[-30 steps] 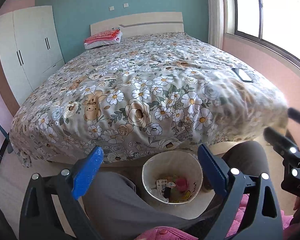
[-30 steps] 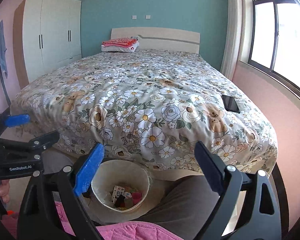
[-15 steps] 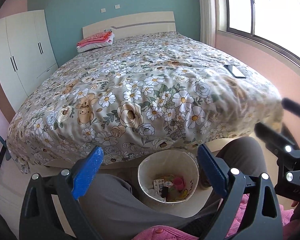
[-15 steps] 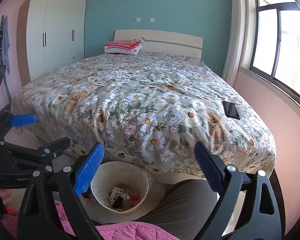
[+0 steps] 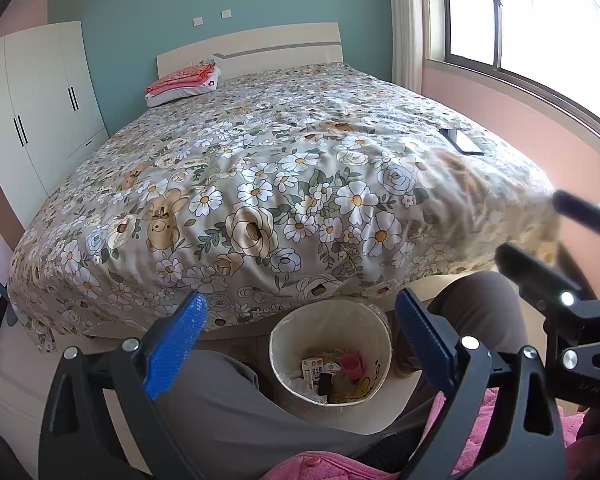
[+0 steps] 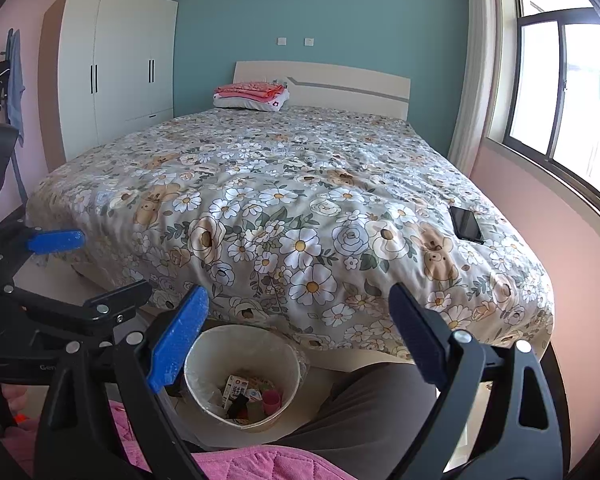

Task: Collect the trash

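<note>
A cream waste bin (image 5: pixel 374 326) stands on the floor at the foot of the bed, between the person's legs; it also shows in the right wrist view (image 6: pixel 198 354). It holds trash: a small carton (image 5: pixel 311 372), a pink cup (image 5: pixel 352 364) and wrappers. My left gripper (image 5: pixel 300 340) is open and empty, held above the bin. My right gripper (image 6: pixel 298 336) is open and empty, above and just right of the bin. Each gripper shows at the edge of the other's view.
A large bed with a floral duvet (image 6: pixel 292 208) fills the room ahead. A black phone (image 6: pixel 466 224) lies near its right edge. Folded pink cloth on a pillow (image 6: pixel 252 94) sits at the headboard. A white wardrobe (image 6: pixel 112 68) stands left, a window (image 6: pixel 556 92) right.
Both grippers have risen and tilted up a little, so the bed and bin sit lower in view. Both stay open and empty.
</note>
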The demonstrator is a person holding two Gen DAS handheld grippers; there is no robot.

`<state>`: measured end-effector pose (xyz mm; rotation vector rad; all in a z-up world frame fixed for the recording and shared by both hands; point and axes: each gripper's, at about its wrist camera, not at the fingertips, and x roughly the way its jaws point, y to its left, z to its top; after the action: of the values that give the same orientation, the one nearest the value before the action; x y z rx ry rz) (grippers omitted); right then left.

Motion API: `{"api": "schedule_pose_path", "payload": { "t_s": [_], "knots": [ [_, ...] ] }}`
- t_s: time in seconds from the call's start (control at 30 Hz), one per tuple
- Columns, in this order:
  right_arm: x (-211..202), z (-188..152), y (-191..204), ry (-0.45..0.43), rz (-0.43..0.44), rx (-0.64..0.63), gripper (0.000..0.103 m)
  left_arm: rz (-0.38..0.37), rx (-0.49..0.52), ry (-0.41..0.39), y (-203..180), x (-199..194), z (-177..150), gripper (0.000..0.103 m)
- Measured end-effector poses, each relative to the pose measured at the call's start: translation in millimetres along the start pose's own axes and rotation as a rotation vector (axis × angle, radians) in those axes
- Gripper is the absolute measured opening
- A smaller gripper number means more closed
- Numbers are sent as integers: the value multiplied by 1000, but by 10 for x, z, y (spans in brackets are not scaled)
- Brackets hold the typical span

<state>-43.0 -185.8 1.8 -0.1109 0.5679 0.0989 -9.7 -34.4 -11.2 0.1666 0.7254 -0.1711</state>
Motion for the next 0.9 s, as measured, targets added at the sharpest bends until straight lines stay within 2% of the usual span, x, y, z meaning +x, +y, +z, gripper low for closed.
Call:
{"api": "schedule_pose_path", "payload": {
  "t_s": [0.9],
  "knots": [
    [7, -8, 5, 3, 2, 0, 90, 5, -4, 0, 2, 0, 16, 96]
  ]
}}
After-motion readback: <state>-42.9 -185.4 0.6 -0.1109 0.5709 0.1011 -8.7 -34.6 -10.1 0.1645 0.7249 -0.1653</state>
